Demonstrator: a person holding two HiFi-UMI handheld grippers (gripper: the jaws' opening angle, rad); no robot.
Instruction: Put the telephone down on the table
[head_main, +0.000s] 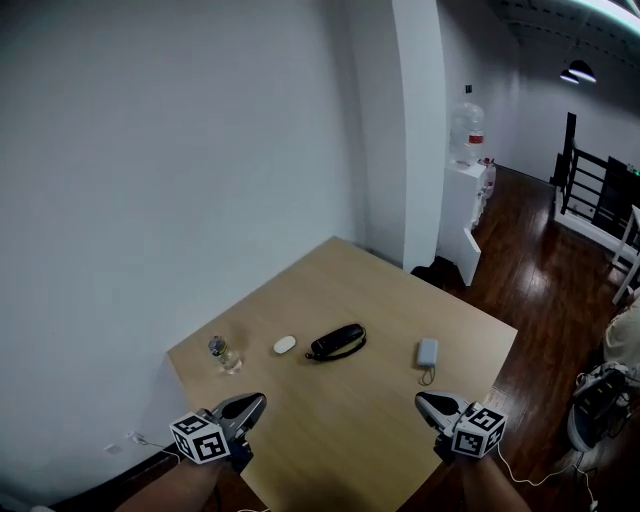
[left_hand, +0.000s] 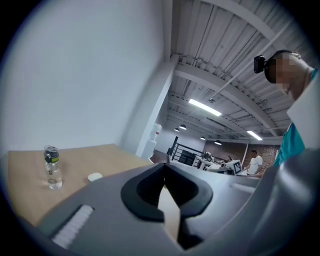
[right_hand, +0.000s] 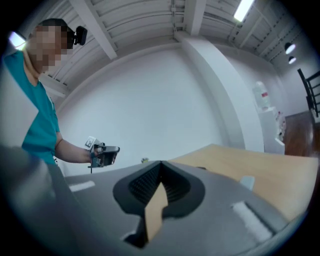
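Two hand-held grippers hover over the near edge of the table (head_main: 340, 430), the left hand-held gripper (head_main: 256, 404) and the right hand-held gripper (head_main: 424, 402) both clenched on nothing. Between them the tabletop lies bare up to the telephone (head_main: 337, 341). The table's left side stands close to a white wall (head_main: 180, 150), while its right edge faces open dark wooden floor (head_main: 540, 270).

The telephone rests near the table's middle: black, long and narrow, lying flat, with a thin dark loop along its near side. Left of it lie a white oval thing (head_main: 285, 345) and a small clear bottle (head_main: 222, 354), upright. Its dark label cannot be read. Right of the telephone lies a pale grey device (head_main: 427, 352).
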